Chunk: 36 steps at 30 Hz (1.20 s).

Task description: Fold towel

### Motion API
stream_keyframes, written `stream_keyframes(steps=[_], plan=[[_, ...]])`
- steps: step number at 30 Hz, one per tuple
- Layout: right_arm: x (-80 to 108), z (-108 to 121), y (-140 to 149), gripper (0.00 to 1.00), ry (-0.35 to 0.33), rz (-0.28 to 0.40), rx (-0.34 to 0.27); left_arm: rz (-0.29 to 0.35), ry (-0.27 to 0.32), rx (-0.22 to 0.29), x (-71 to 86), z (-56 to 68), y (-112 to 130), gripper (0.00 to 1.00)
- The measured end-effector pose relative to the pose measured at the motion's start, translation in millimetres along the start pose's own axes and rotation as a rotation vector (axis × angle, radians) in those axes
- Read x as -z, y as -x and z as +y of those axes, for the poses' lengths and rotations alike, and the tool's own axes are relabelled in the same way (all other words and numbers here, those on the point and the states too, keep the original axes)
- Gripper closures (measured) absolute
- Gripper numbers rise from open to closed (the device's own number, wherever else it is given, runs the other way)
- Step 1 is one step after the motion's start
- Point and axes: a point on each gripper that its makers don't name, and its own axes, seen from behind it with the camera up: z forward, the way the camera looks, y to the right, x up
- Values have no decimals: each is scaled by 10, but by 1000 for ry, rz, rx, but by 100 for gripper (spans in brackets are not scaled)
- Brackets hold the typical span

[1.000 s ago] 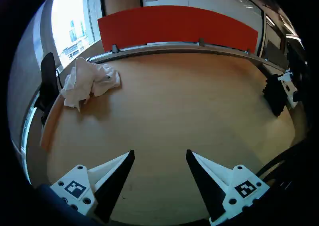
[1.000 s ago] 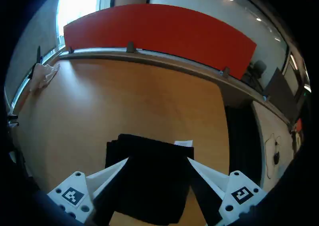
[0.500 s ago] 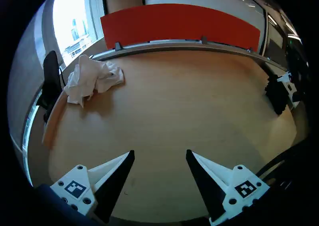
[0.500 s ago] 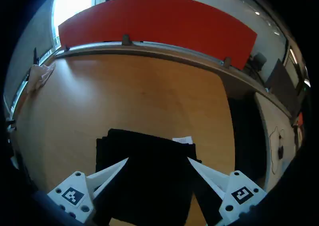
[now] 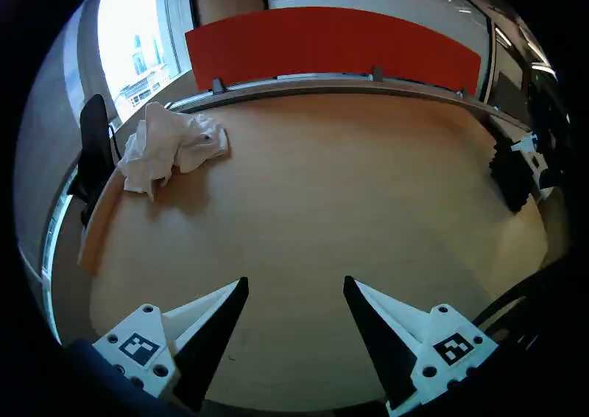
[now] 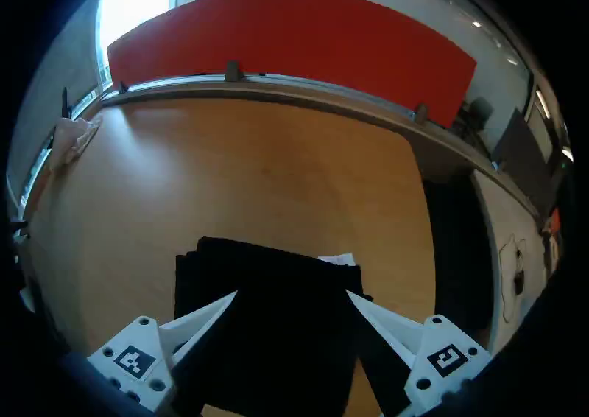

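Progress: black towel point(image 6: 272, 270) folded at lower centre under my right gripper point(image 6: 291, 293), white towel point(image 5: 171, 146) crumpled at upper left, not yet folded; my left gripper point(image 5: 294, 278) and the right both gape empty.

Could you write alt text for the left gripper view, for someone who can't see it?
A crumpled white towel lies at the far left of a wooden table, untouched. The left gripper is open in the foreground, pointing across the table, and a red divider runs along the table's far side.

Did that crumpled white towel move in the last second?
No. The white towel keeps its place by the red divider; both shifted together, so the left tongs moved.
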Motion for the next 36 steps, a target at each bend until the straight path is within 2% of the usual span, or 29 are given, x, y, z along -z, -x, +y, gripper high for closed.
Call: stream_keyframes(steps=[10,18,36], plan=[[238,-58,-79,7,10,44,-2,24,9,8,-32,-5,-86,4],[358,-75,-86,6,24,67,-13,36,18,6,-30,-26,-100,4],[750,-166,-247,7,76,263,-121,61,31,-7,26,-62,-153,4]])
